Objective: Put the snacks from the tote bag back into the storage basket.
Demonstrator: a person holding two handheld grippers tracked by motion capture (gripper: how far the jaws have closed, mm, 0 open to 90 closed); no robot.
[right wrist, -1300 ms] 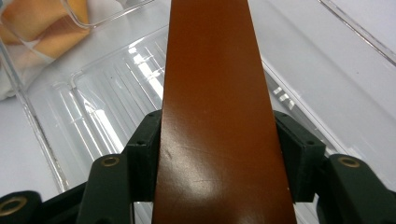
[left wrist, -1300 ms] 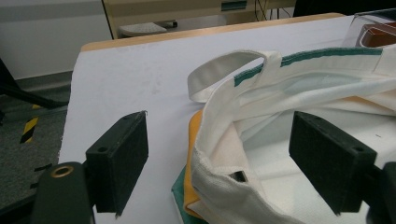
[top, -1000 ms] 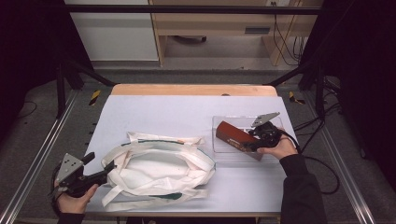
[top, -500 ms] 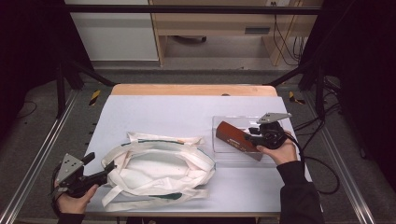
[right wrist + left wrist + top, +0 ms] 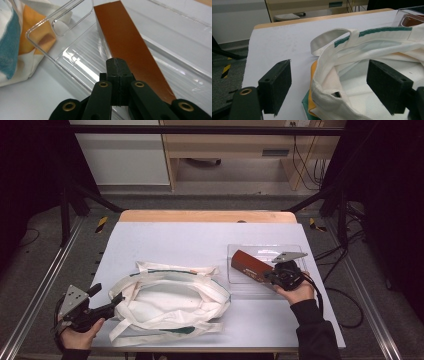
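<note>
White tote bag [image 5: 362, 65] rim between the wide-open left claw [image 5: 337, 87] pads, untouched.

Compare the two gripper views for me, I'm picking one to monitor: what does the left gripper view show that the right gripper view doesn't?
Left gripper view: left gripper, jaws open around the tote bag's rim, and a strap loop. Right gripper view: right gripper, jaws shut by the brown box. Both: bag, box, clear tray, white table.

brown box [image 5: 130, 42]: near end hidden behind fingers | tote bag [image 5: 367, 75]: cut off right and bottom
</note>
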